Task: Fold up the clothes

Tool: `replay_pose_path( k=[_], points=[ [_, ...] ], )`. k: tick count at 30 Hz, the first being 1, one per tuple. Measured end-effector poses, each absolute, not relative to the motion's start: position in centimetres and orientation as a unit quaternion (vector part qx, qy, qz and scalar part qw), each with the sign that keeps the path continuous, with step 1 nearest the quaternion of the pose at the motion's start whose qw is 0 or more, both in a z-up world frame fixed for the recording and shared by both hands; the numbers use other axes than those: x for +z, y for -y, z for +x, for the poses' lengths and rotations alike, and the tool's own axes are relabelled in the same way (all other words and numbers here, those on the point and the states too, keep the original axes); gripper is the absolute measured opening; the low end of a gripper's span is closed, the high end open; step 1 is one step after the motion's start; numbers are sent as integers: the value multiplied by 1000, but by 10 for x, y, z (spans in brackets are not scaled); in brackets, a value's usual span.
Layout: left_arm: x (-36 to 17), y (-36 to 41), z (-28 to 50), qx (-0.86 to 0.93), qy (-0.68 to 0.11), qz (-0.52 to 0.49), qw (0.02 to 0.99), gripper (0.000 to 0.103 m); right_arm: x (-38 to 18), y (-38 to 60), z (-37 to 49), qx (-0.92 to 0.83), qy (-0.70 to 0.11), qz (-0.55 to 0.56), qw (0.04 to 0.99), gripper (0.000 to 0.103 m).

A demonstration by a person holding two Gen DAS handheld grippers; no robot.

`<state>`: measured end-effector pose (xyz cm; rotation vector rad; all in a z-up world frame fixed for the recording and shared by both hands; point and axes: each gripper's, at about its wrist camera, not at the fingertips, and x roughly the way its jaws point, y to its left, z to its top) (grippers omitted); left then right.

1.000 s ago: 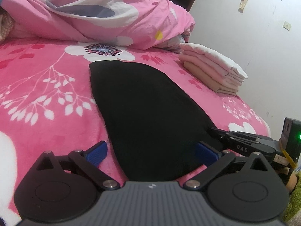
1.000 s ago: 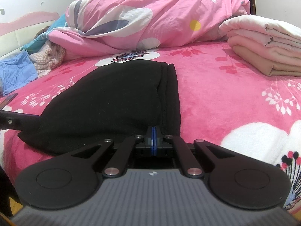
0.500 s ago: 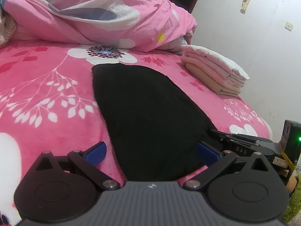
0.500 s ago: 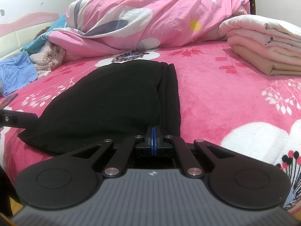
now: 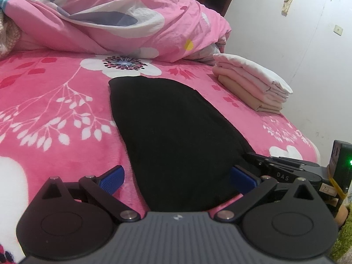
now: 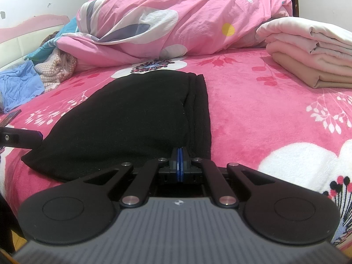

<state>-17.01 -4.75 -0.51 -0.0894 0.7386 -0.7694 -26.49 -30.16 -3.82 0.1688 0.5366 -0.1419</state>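
Note:
A black garment lies folded flat on the pink flowered bedspread, its long side running away from me. My left gripper is open, its blue pads standing either side of the garment's near end, with cloth between them but not pressed. My right gripper is shut at the garment's near right corner, where a raised fold runs into the pads. The left wrist view shows this right gripper with its tip on that corner. One left finger shows at the garment's left corner.
A stack of folded pale pink and tan clothes sits at the back right near the bed's edge. A bunched pink duvet fills the back. Loose blue and knitted clothes lie at the far left. A white wall lies right of the bed.

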Motion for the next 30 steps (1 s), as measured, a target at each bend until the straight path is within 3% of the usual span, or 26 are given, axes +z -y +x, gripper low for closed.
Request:
replay_pose_path(
  k=[30],
  points=[
    [-10,48,-169,-359,-360,-38,860,103,-39,303,-266,-69,-264,87,958,0]
  ],
)
